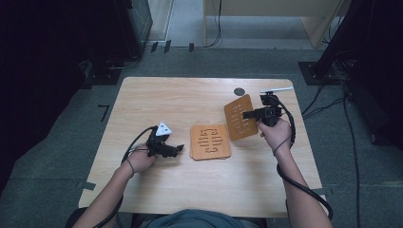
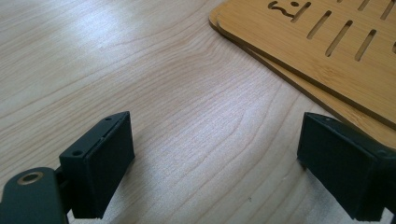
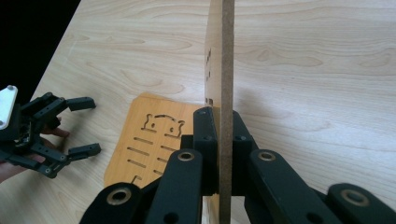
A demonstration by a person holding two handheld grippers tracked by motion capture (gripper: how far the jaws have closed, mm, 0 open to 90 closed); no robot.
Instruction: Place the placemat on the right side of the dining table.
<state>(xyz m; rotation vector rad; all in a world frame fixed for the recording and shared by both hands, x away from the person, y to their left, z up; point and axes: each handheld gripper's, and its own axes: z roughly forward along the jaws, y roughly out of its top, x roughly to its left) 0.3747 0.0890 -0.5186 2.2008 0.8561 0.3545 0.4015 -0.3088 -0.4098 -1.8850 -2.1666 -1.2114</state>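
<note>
Grey carpet surrounds a light wood table (image 1: 157,99), with cables trailing across the floor at the far right. On the left side of the table, the left gripper (image 1: 177,149) rests low on the surface in the person's left hand (image 1: 139,160), its jaws spread wide with nothing but bare wood between them; its white three-cornered plate faces up. Just to the right of those jaws, near the table's middle, lies a stack of bamboo boards (image 1: 210,141), flat, with slots and a small animal-shaped cutout; in the left gripper view two boards lie one on top of the other with their edges slightly offset. Further right, the lifted board (image 1: 241,117) is held off the table, tilted up on edge, clear of the stack. The right gripper (image 1: 248,114) is clamped on that board's right edge, both pads pressing its faces, as the right gripper view confirms. Beyond it, near the far edge, a small dark round disc (image 1: 239,91) sits on the table.
</note>
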